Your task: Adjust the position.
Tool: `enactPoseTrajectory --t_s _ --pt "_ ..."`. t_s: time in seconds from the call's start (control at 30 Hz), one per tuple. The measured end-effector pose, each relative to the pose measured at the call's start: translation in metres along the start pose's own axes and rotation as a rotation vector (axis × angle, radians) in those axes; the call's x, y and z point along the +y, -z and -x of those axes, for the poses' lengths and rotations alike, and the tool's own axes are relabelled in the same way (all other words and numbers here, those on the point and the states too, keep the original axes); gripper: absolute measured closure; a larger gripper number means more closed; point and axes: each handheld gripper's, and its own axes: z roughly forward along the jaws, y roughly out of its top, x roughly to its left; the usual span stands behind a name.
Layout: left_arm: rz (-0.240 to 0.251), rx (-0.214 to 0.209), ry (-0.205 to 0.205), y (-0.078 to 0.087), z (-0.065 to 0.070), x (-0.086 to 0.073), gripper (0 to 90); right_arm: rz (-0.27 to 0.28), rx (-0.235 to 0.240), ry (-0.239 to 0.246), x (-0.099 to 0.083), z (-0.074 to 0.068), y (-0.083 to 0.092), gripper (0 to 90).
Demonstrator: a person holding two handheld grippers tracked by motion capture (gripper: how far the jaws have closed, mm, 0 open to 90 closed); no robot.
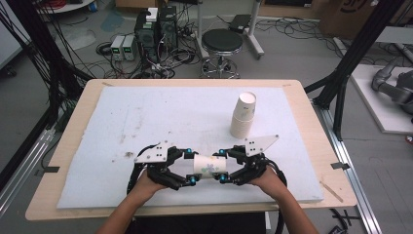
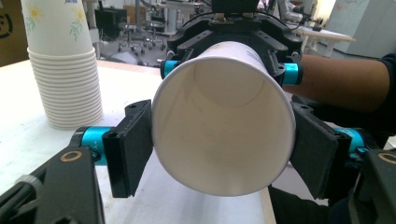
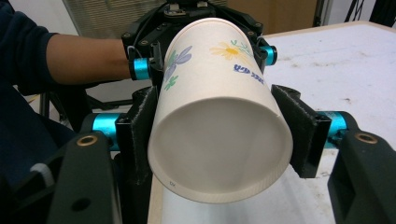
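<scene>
A white paper cup [image 1: 210, 167] with a flower print is held level just above the mat near the table's front edge, between both grippers. My left gripper [image 1: 190, 166] is at its open mouth end. In the left gripper view the cup [image 2: 219, 121] gapes toward the camera and the pads [image 2: 133, 149] of my left gripper [image 2: 223, 149] touch both sides of its rim. My right gripper [image 1: 222, 166] is shut on the base end. In the right gripper view the cup [image 3: 215, 93] shows its bottom and the right gripper [image 3: 219, 135] presses its sides.
A stack of several matching cups [image 1: 242, 117] stands upside down on the white mat [image 1: 146, 117], behind and to the right of the grippers; the stack [image 2: 65, 70] is also in the left gripper view. Beyond the wooden table edge [image 1: 78, 122] are a stool [image 1: 221, 44] and computer boxes [image 1: 156, 29].
</scene>
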Motion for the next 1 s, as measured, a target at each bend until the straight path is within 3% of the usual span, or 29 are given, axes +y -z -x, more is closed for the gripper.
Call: enactPoseTrajectory --t_s 0.13,0.27,0.5,0.67,1.0 --pt "-0.014 0.008 0.006 0.003 -0.001 0.002 27.8 -0.006 -0.015 -0.052 0.0 0.0 -0.001 21.4" --pt "-0.046 0.017 0.001 0.005 -0.001 0.006 27.9 -0.012 -0.025 -0.051 0.001 0.0 0.0 21.1" --pt "-0.175 0.041 -0.016 0.01 -0.002 0.023 27.9 -0.039 -0.066 -0.013 0.01 -0.006 0.002 21.1" --pt "-0.313 0.044 -0.028 0.011 -0.005 0.039 27.9 -0.079 -0.117 0.019 0.015 -0.007 -0.002 21.1" --pt "-0.507 0.043 -0.084 0.005 -0.01 0.07 28.3 -0.159 -0.138 0.052 0.026 -0.006 -0.013 21.1"
